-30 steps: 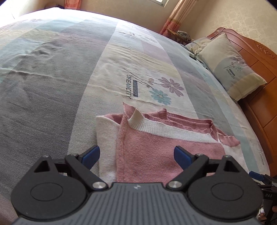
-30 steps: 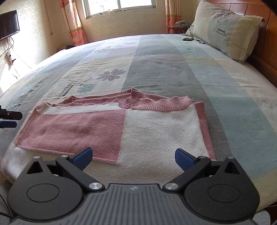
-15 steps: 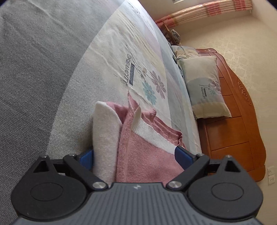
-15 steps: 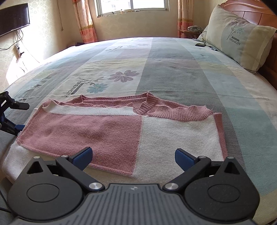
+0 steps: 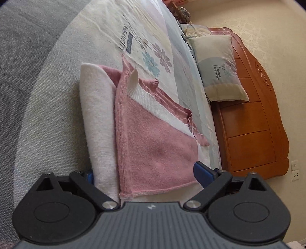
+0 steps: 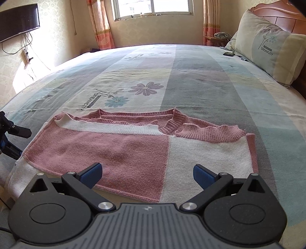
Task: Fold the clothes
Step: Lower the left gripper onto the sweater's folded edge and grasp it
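Note:
A pink and white knitted sweater (image 6: 133, 149) lies folded flat on the bed near its front edge, collar facing the far side. My right gripper (image 6: 147, 173) hovers open just over the sweater's near hem, with nothing pinched. My left gripper (image 5: 147, 174) is rolled on its side at the sweater's (image 5: 153, 145) left end. It is open, and the pink top layer and the white lower fold lie between its fingers. White fabric partly hides its left pad (image 5: 89, 175). In the right wrist view the left gripper (image 6: 11, 138) shows at the sweater's left edge.
The bedspread (image 6: 200, 86) is striped with flower prints. A pillow (image 6: 267, 51) leans on the wooden headboard (image 5: 254, 118) at the right, with a phone (image 6: 228, 54) beside it. A TV (image 6: 17, 21) hangs on the left wall, and a window (image 6: 153, 7) is beyond the bed.
My left gripper has rolled sideways and moved in, so the sweater's left end now lies between its open fingers. The right gripper shifted slightly left and tipped up. The sweater has not moved.

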`<state>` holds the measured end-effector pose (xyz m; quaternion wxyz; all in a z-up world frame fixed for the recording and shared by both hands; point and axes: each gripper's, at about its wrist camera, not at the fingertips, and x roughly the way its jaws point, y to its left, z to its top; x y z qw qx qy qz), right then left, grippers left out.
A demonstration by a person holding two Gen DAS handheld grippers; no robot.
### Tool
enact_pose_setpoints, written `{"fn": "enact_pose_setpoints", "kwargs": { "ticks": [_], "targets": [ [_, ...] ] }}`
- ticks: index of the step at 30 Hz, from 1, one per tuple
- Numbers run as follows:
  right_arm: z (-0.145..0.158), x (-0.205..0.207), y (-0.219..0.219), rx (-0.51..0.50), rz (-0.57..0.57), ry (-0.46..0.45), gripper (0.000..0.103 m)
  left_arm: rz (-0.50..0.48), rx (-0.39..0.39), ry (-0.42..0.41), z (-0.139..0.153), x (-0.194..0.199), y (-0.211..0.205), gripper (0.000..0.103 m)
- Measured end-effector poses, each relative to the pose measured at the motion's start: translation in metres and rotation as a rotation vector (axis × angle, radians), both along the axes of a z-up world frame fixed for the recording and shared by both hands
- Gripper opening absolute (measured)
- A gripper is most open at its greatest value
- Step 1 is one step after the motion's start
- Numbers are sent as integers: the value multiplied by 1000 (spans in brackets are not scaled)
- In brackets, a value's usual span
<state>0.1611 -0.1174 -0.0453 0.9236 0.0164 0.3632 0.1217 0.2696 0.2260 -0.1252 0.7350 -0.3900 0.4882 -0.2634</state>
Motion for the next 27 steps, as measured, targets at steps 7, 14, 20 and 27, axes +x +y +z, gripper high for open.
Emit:
{"fn": "enact_pose_setpoints", "kwargs": {
  "ticks": [7, 14, 20, 27],
  "targets": [
    [12, -8, 0, 7, 2, -38, 103, 69, -51, 0, -2, 20, 6, 95],
    [9, -9, 2, 20, 15, -25, 103, 24, -50, 2, -4, 25, 3, 95],
    [7, -13, 6, 22, 31, -19, 103, -11, -50, 2, -5, 29, 0, 95],
    [1, -14, 4, 40, 29, 5, 103, -15, -59, 12, -3, 5, 0, 93]
  ]
}}
